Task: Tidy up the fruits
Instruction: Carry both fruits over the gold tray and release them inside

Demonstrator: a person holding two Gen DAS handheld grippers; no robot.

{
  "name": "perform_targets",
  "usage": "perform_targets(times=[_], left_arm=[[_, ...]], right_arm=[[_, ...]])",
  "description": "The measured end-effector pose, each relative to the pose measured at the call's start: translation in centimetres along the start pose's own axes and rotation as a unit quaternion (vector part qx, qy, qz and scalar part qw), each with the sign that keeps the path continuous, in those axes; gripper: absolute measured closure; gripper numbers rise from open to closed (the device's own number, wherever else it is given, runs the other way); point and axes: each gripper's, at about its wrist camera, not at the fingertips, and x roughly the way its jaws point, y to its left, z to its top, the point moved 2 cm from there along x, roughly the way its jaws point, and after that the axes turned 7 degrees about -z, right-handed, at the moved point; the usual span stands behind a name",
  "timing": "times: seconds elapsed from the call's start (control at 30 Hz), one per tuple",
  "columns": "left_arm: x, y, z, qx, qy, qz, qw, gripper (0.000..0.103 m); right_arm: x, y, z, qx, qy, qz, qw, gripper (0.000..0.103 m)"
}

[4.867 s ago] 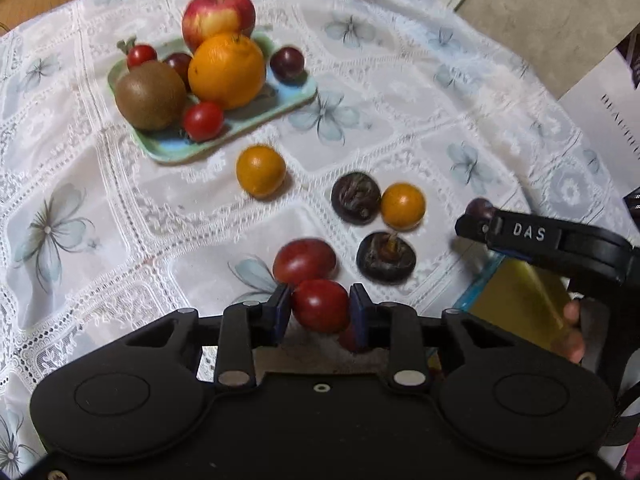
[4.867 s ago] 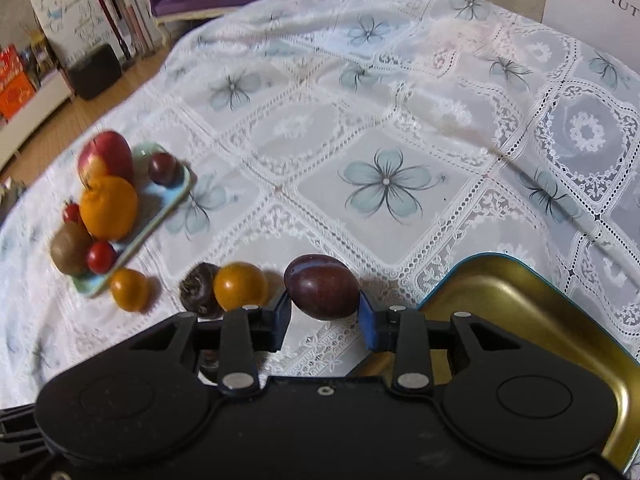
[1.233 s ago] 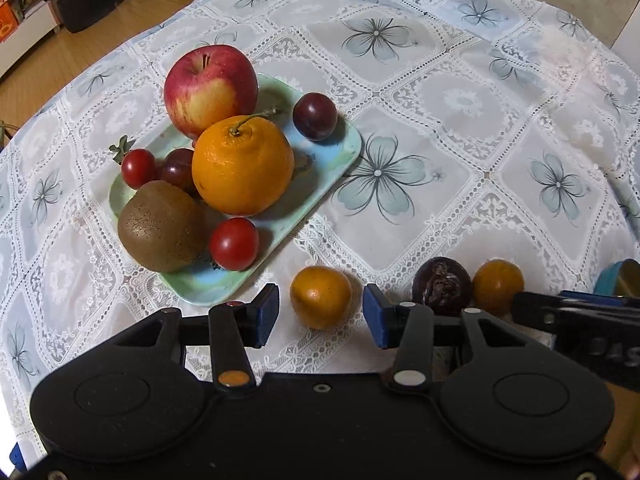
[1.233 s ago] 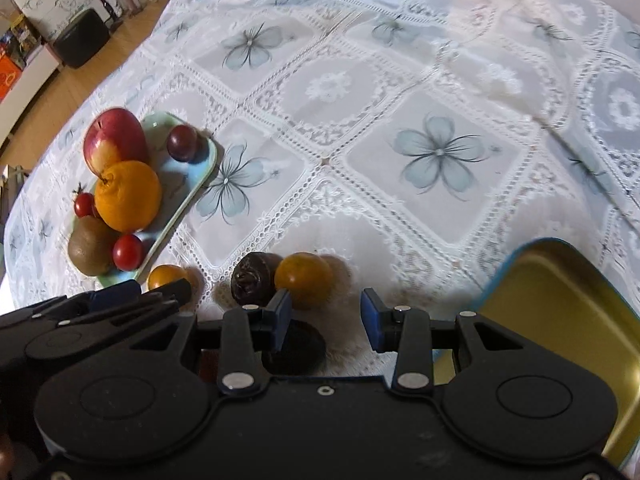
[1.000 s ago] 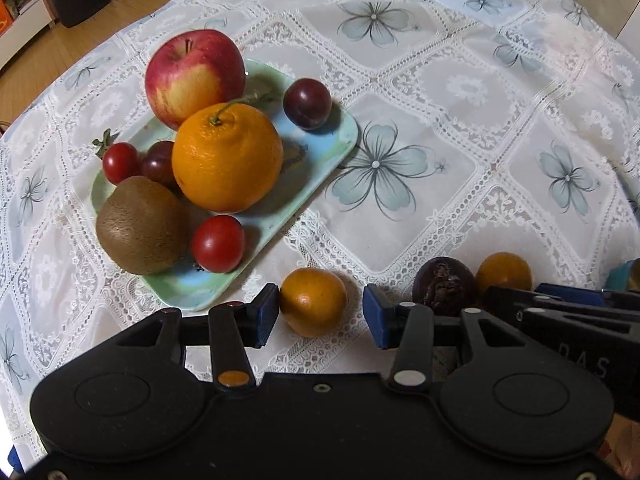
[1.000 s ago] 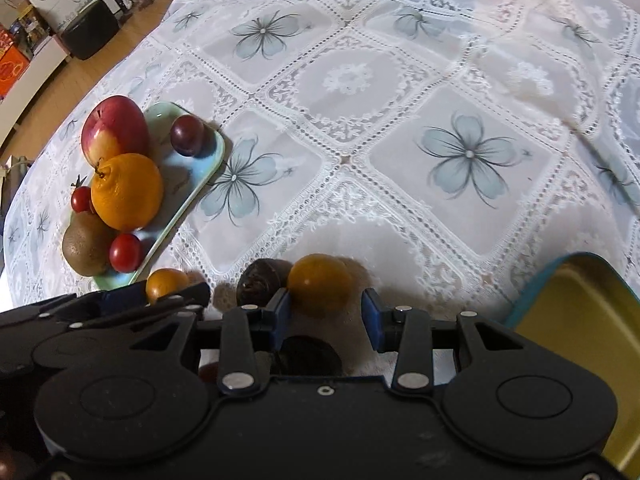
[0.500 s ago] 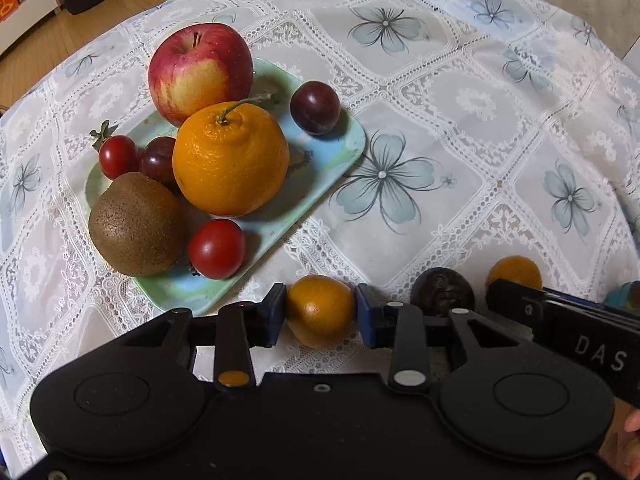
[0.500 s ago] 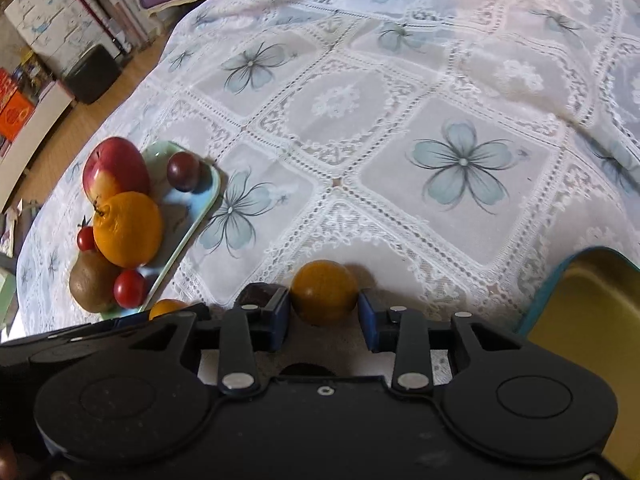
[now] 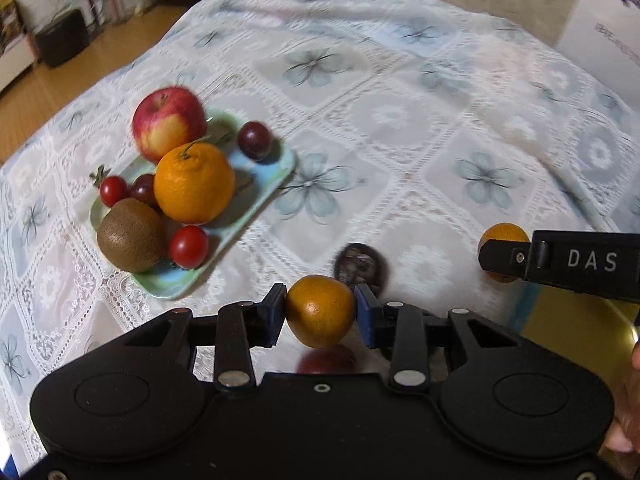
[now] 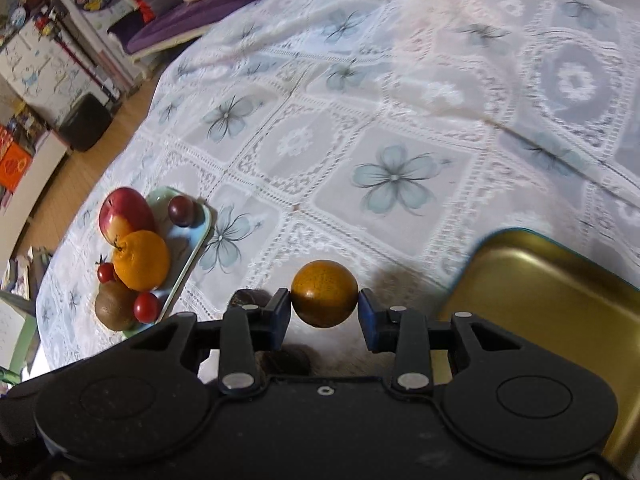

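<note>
Between the blue pads of the left tongs (image 9: pixel 320 312) sits a small orange fruit (image 9: pixel 319 311), pinched on both sides and lifted clear of the lace cloth. Just under it, partly hidden by the tool body, a red fruit (image 9: pixel 326 361) lies on the bench (image 9: pixel 400 128). A little beyond the pads rests a dark wrinkled fruit (image 9: pixel 359 264), alone on the cloth.

Over on the other side, the right tongs (image 10: pixel 324 312) hold a second small orange fruit (image 10: pixel 324 293); its left pad presses the skin, while a thin gap seems to show at the right pad, so the grip looks light. That fruit hangs above the cloth, with its shadow falling beside it. Below the tool, another dark fruit (image 10: pixel 286 360) peeks out near the left pad. To the right, close by, lies a gold tray (image 10: pixel 560 292) with a blue rim.

Farther off to the left stands a pale green plate (image 9: pixel 276 172) that carries the sorted fruit: a kiwi (image 9: pixel 131 235) and a cherry tomato (image 9: pixel 189 246) at its near end, a large orange (image 9: pixel 194 183) in the middle, a second cherry tomato (image 9: pixel 113 191) and a dark grape (image 9: pixel 143 188) tucked behind the kiwi, then a red apple (image 9: pixel 169 122) and a plum (image 9: pixel 255 146) at the far end. Motion blur softens the cloth's pattern in both views.
</note>
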Motion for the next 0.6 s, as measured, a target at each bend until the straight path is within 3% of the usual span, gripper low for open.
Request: perform_targets(times=[0.27,0.6], left_arm=[[-3.2,-4.6,-2.3,0.044,-0.020,-0.020,0.9986,0.058],[-5.1,-9.7,-9.0,0.083,-0.014,-0.019,0.9963,0.058]], right_arm=[[-4.1,-6.1,-2.6,0.075,0.006,-0.027,0.997,0.066],[-7.4,-13.3,-6.5,0.138,0.019,-0.088,0.986,0.066]])
